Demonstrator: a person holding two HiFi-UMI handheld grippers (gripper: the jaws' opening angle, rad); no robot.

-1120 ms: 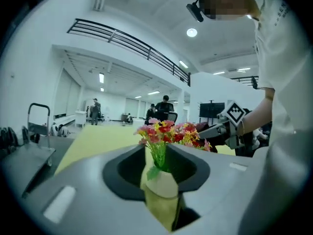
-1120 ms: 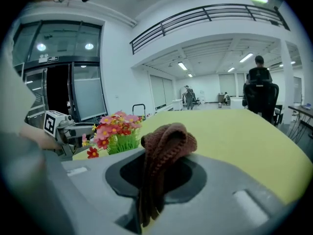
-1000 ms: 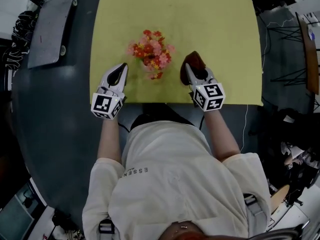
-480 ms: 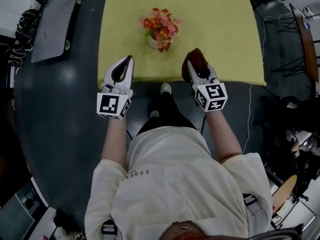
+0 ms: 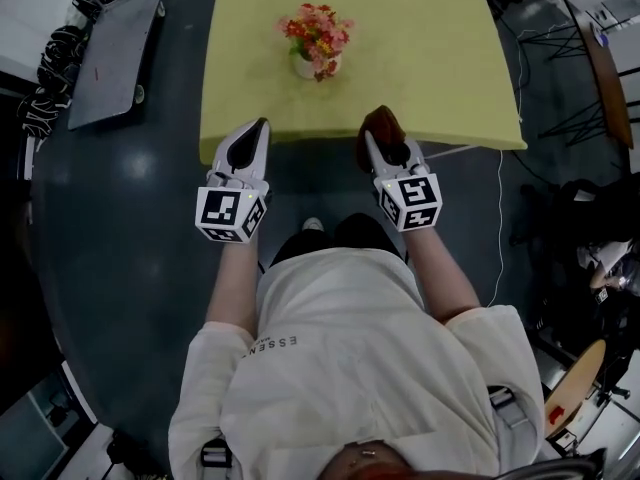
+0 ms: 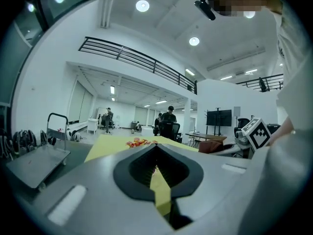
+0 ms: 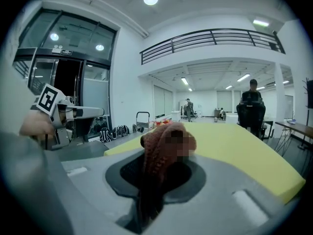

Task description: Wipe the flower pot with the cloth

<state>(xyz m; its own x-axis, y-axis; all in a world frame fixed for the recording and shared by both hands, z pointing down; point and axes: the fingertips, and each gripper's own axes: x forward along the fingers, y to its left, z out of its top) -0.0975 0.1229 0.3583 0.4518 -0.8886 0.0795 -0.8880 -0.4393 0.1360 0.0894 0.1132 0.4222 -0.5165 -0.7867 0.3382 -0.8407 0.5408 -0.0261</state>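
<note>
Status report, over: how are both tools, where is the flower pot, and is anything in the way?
Left tool shut, empty. Right tool shut on cloth. Flower pot upright on table, apart from both tools. Only bare table between.

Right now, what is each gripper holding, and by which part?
Right gripper pinches the brown cloth low down, a bunched wad sticking out past the tips. Left gripper is shut, empty.
</note>
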